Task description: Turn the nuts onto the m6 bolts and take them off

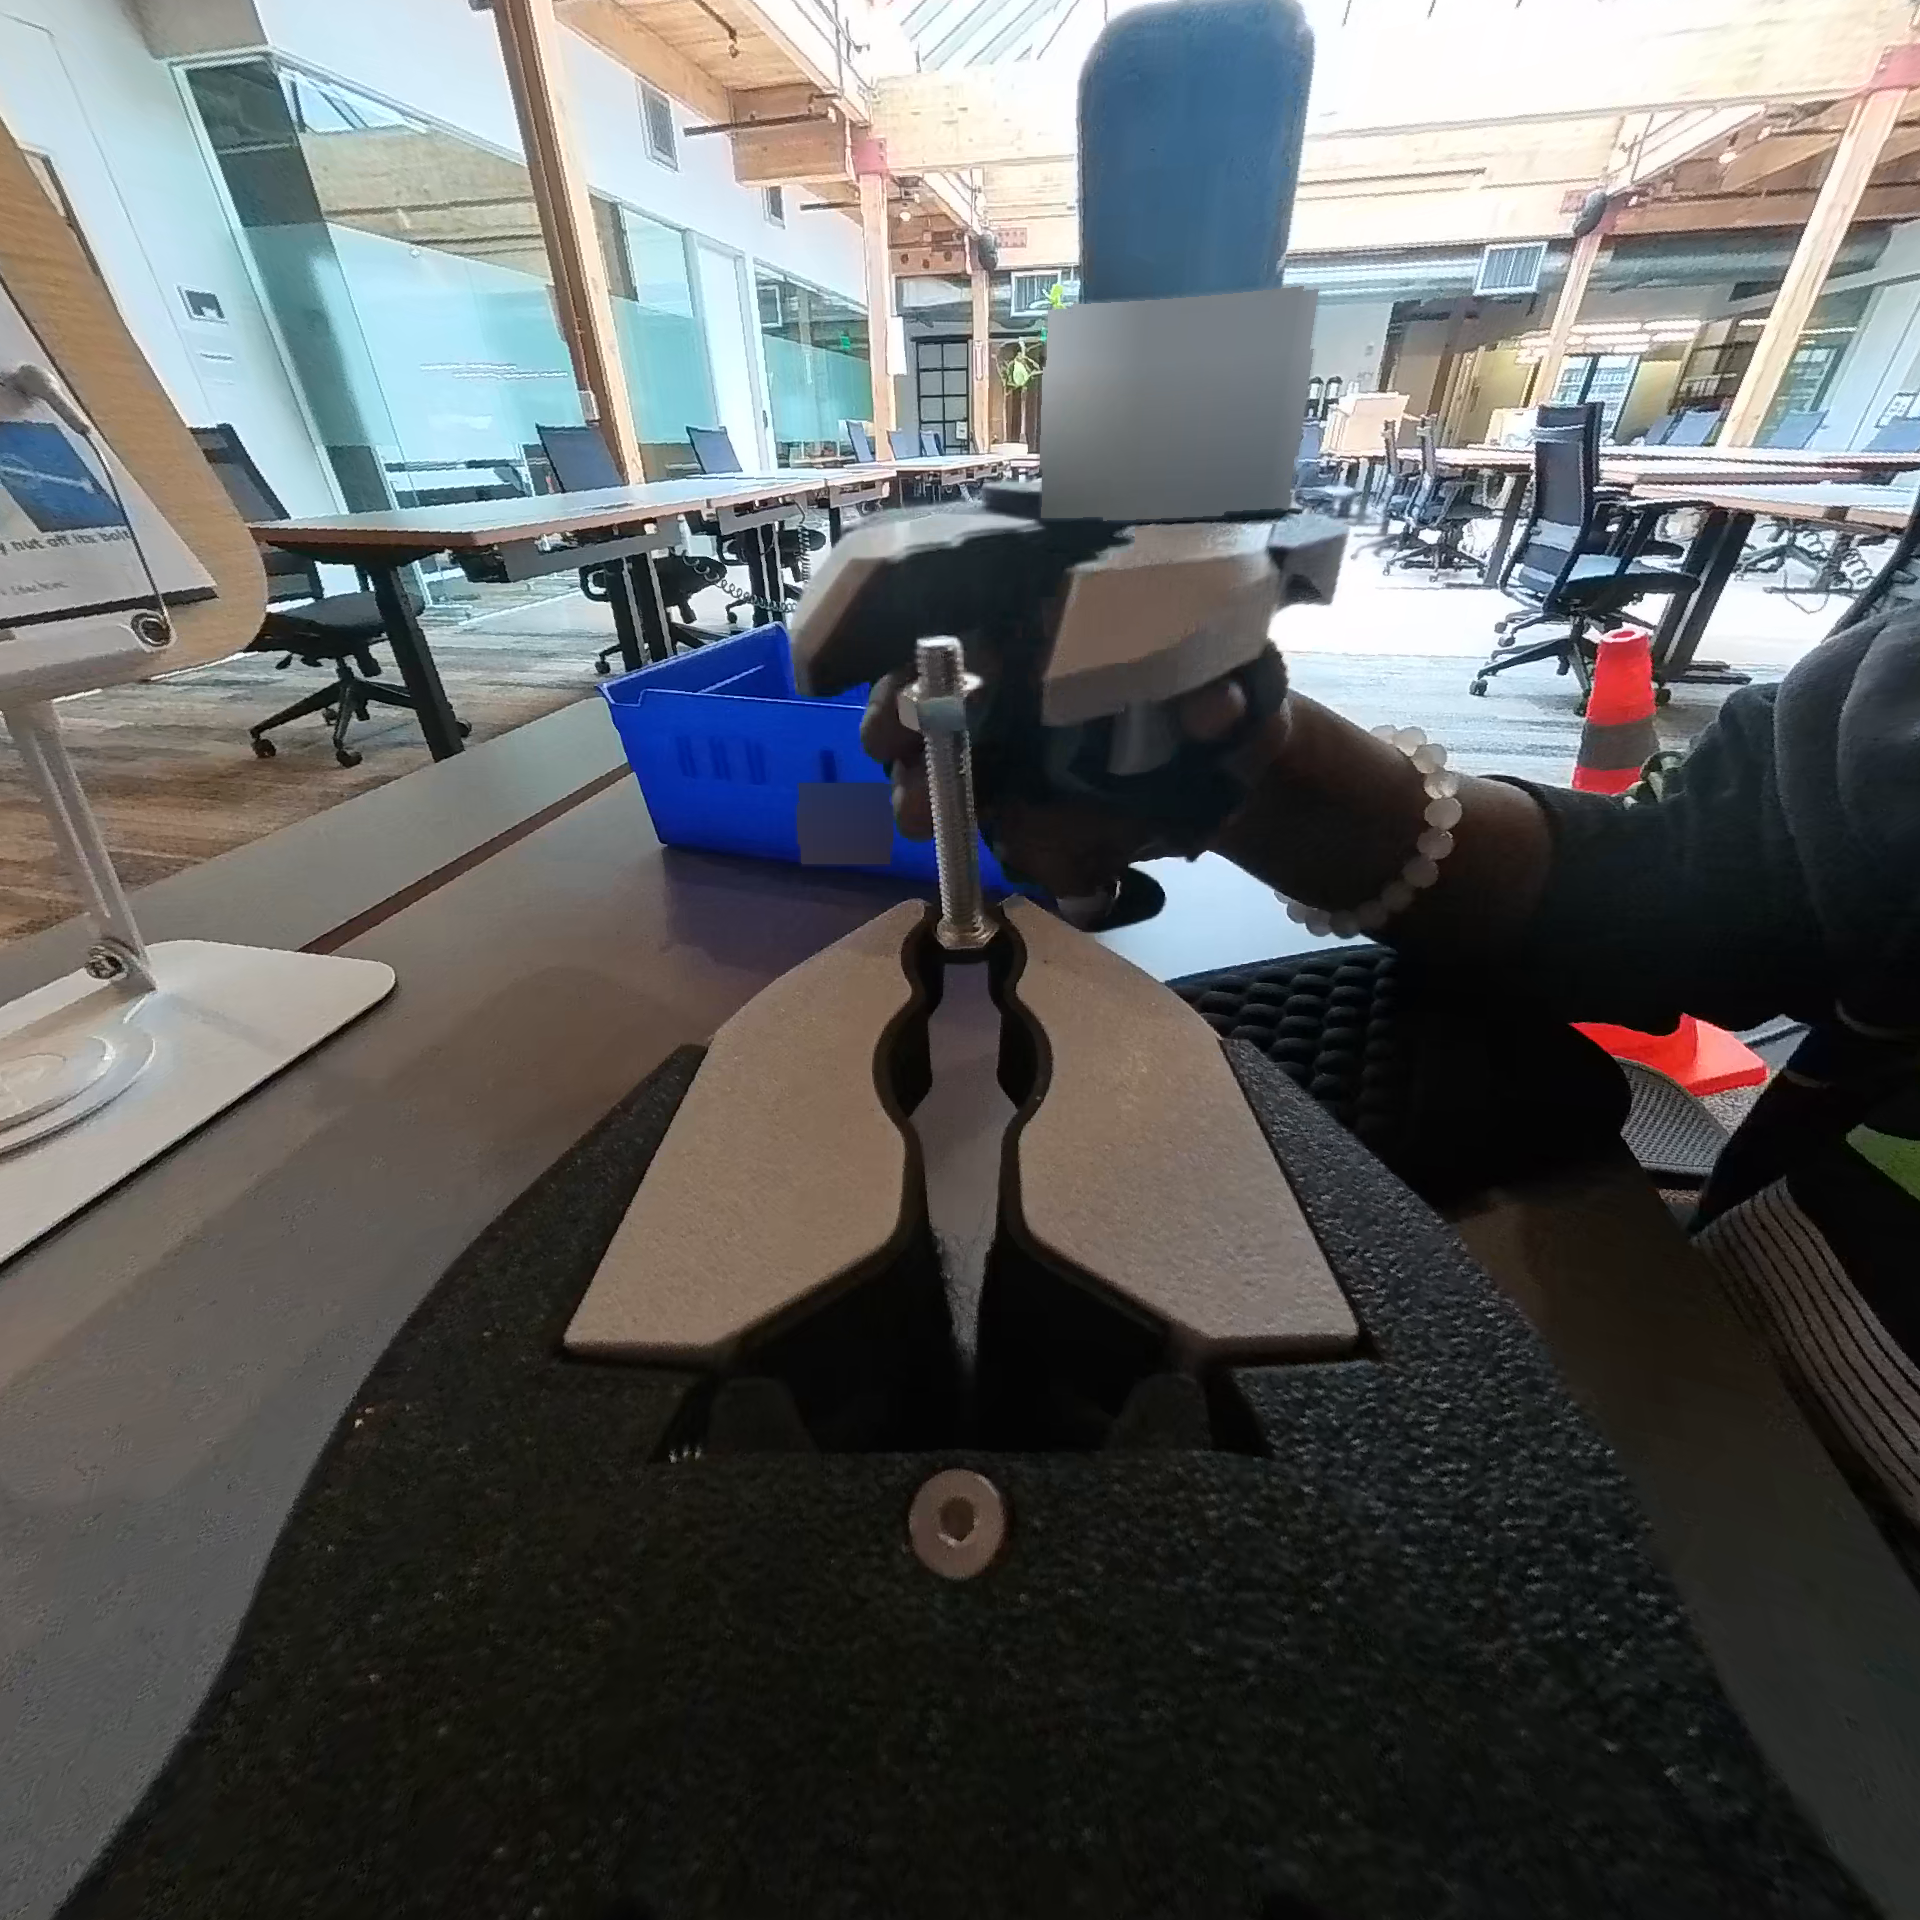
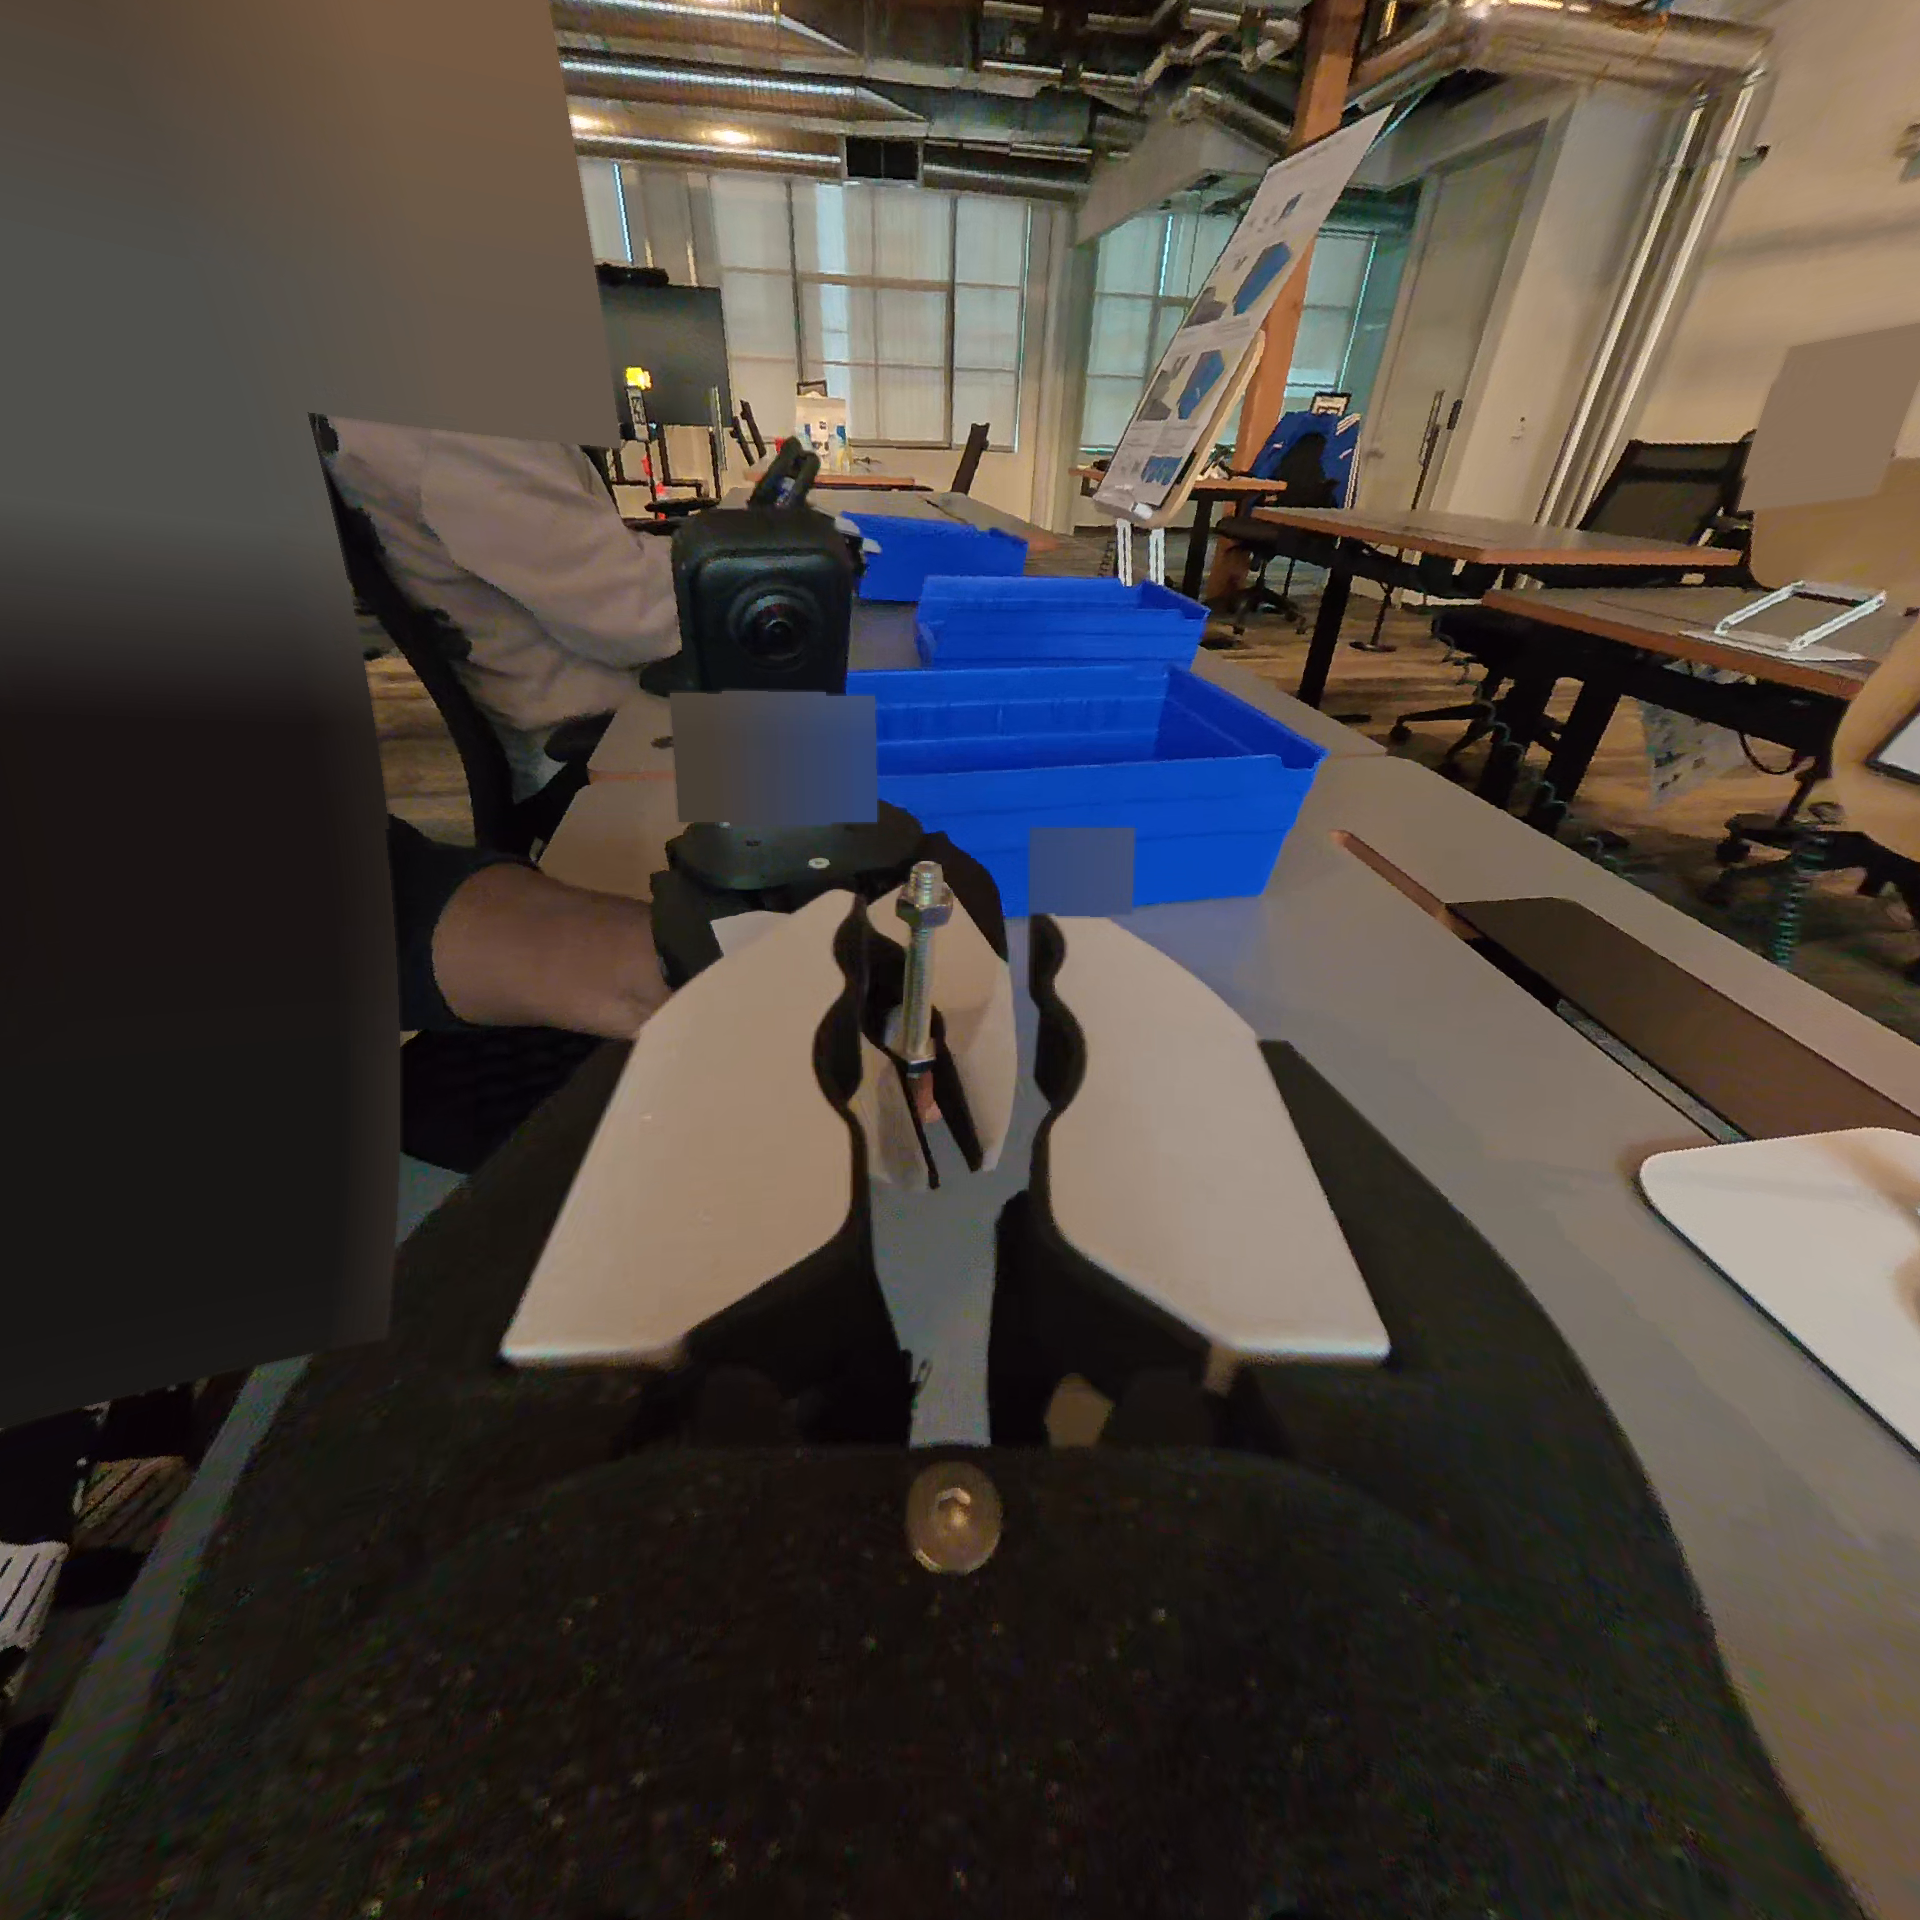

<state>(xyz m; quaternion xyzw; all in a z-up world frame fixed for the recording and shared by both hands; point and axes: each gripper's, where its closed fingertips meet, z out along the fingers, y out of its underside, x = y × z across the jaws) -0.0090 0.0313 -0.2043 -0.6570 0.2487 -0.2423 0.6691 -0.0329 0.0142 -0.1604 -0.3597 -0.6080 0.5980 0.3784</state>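
Left gripper [image 1: 964,940] clamps threaded silver steel bolt [image 1: 954,800] upright; right gripper [image 2: 940,935] spread open — regrip small hex nut [image 2: 923,910].

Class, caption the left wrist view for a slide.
Left gripper holds upright bolt by its head; nut near the top.

Left gripper [image 1: 964,940] fingers [image 1: 1049,935] pinching upright bolt [image 1: 954,821] — nut [image 1: 938,698] near tip, apparently ungripped

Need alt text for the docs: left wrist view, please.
The left gripper clamps the head end of an upright bolt, with a nut near the bolt's top. The right gripper, hand-held, sits just behind it, before a blue bin.
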